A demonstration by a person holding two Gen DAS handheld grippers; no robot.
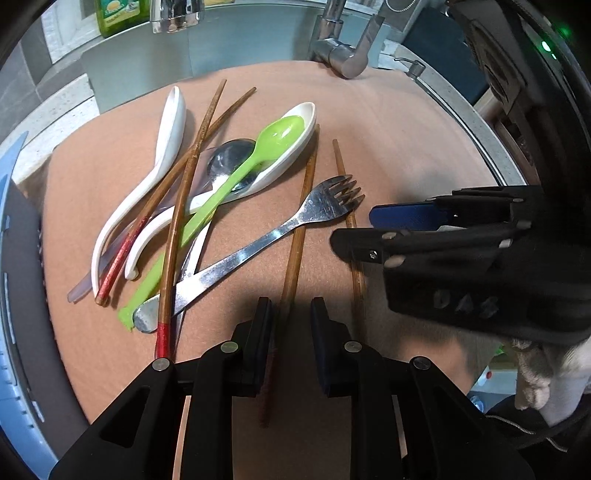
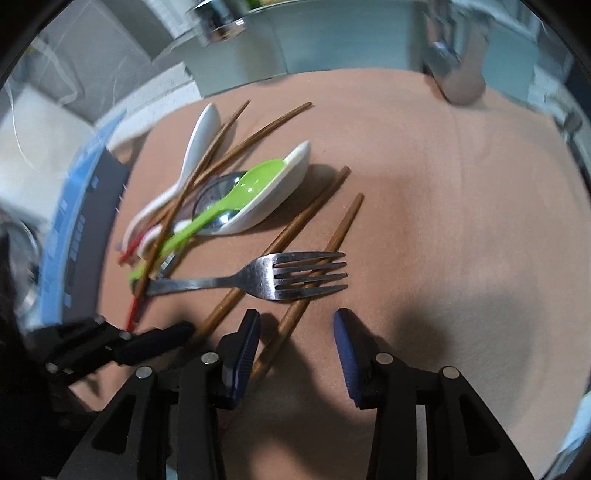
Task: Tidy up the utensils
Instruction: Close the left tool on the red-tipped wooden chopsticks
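A pile of utensils lies on a tan mat: a metal fork, a green plastic spoon, two white ceramic spoons, a metal spoon and several wooden chopsticks. My left gripper is open, its fingers on either side of one chopstick, not closed on it. My right gripper is open just in front of the fork's tines, above a second chopstick. It shows from the side in the left wrist view.
A chrome faucet stands at the mat's far edge. A blue and grey rack borders the left side. A green bottle stands at the back left. The mat's right half is bare.
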